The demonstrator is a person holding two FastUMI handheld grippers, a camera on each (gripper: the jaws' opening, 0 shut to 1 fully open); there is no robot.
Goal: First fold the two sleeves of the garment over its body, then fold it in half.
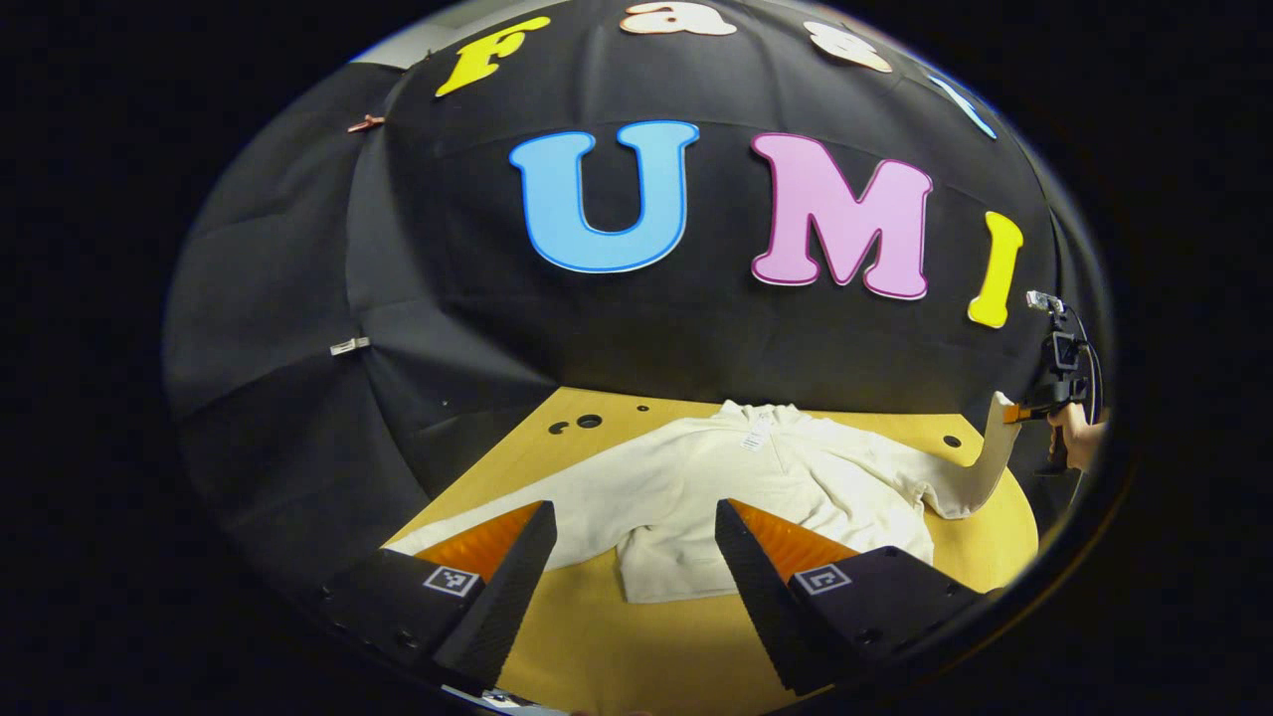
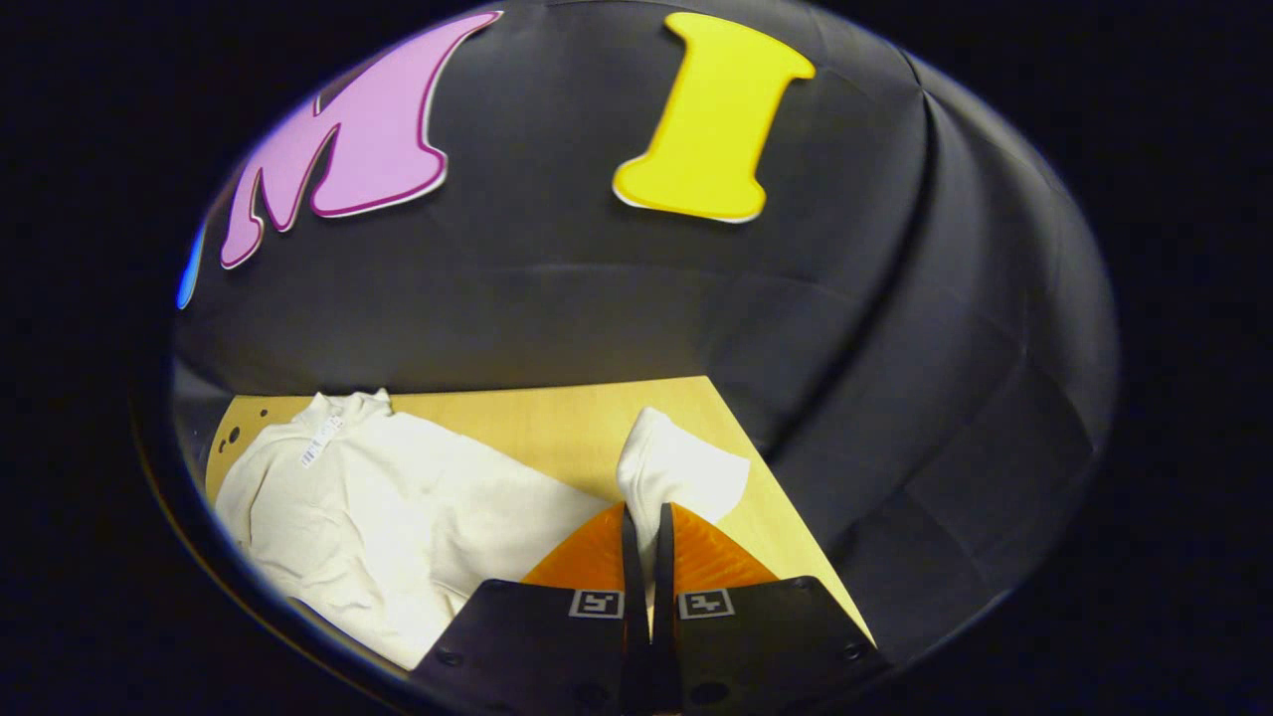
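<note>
One soft sleeve [image 2: 676, 467] pinched — right gripper [image 2: 648, 532].

Black cloth wall [image 1: 448, 298] creased, pinned with clips; tan wooden desk [image 1: 646, 646] with small holes near back.

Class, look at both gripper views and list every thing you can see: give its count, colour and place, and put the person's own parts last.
Cream long-sleeved garment: one, cream, spread flat on the table, collar toward the wall.
Its right sleeve: one, cream, cuff lifted off the table.
Its left sleeve: one, cream, lying flat.
White label: one, at the collar.
Yellow wooden table: one, with dark holes near its far edge.
Black cloth wall: behind the table.
Left gripper: open, above the table's near edge.
Right gripper: shut on the sleeve cuff.
Hand: one, holding the right gripper.
</note>
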